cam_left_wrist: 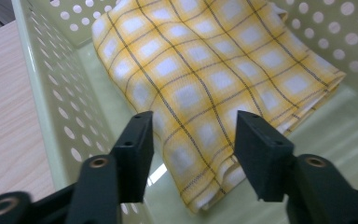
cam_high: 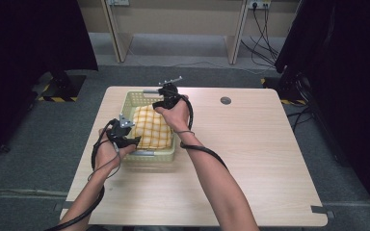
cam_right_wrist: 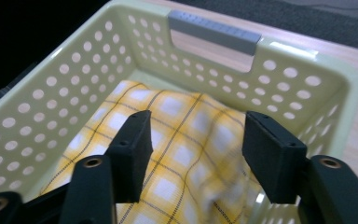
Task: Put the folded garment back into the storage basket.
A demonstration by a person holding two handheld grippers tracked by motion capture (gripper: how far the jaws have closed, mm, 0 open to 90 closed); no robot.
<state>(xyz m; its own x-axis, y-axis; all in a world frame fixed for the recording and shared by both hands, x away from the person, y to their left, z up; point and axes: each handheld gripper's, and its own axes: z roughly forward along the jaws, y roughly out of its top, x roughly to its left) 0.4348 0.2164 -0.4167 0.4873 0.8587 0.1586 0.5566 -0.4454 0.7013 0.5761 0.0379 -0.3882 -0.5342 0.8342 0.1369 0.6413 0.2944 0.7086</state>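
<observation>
Jaws of the left gripper [cam_left_wrist: 193,149] stand apart, empty, poised just over the near folded corner of a yellow-and-white checked cloth [cam_left_wrist: 214,70]. Jaws of the right gripper [cam_right_wrist: 196,149] are likewise spread with nothing between them, above the cloth's far part. The cloth lies folded inside a pale green perforated plastic basket [cam_right_wrist: 42,107] with a grey handle bar [cam_right_wrist: 214,31]. The basket sits on a light wooden counter [cam_high: 250,154], left of its middle.

My left gripper [cam_high: 134,140] and right gripper [cam_high: 160,104] flank the yellow checked cloth [cam_high: 151,127] in the basket [cam_high: 136,98], frame centre-left.
</observation>
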